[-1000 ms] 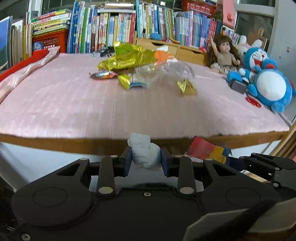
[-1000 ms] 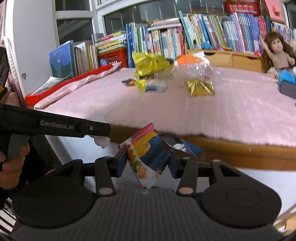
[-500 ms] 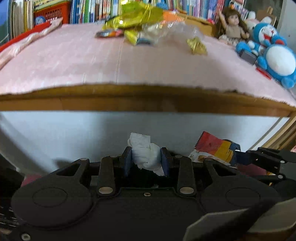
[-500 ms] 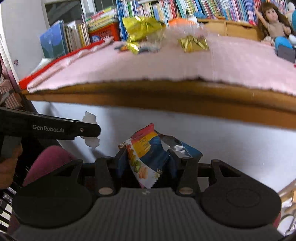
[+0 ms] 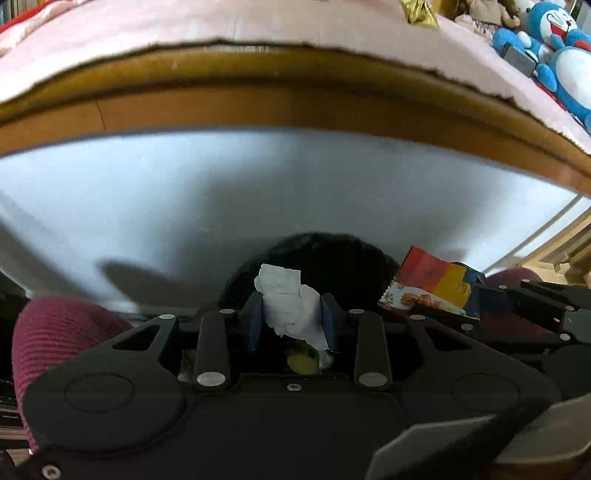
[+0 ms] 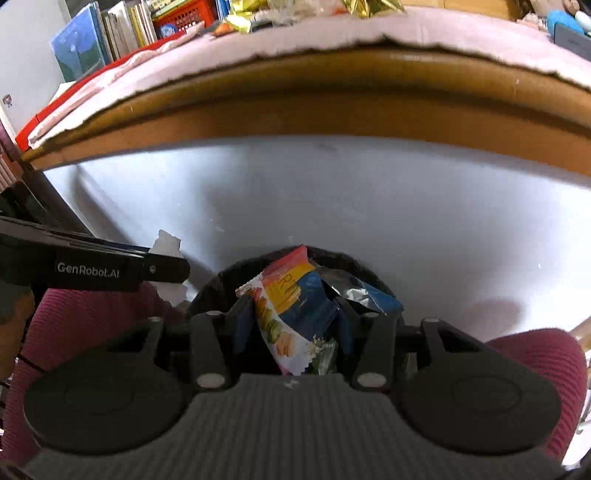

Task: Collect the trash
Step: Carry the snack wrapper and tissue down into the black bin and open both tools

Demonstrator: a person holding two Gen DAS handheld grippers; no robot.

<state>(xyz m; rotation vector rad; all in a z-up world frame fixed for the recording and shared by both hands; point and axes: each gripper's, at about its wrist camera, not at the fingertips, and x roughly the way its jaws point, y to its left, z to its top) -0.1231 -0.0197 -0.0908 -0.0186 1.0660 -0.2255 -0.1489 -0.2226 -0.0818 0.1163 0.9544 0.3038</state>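
My left gripper (image 5: 291, 314) is shut on a crumpled white tissue (image 5: 290, 304), held over the dark mouth of a black bin (image 5: 332, 254) below the table edge. Some yellow trash (image 5: 303, 362) shows down inside the bin. My right gripper (image 6: 291, 317) is shut on a colourful snack wrapper (image 6: 295, 306), also above the black bin (image 6: 358, 266). The same wrapper (image 5: 432, 284) appears at the right of the left wrist view. The left gripper and its tissue (image 6: 168, 245) reach in from the left of the right wrist view.
The wooden table edge (image 5: 258, 92) with its pink cloth (image 5: 184, 18) hangs overhead; gold wrappers (image 6: 369, 5) lie on it. A white panel (image 5: 221, 192) stands behind the bin. The person's maroon-clad legs (image 6: 546, 362) flank the bin. Blue plush toys (image 5: 565, 55) sit far right.
Both grippers have dropped from table height to below the table edge, each still holding its trash. The black bin has come into view under them.
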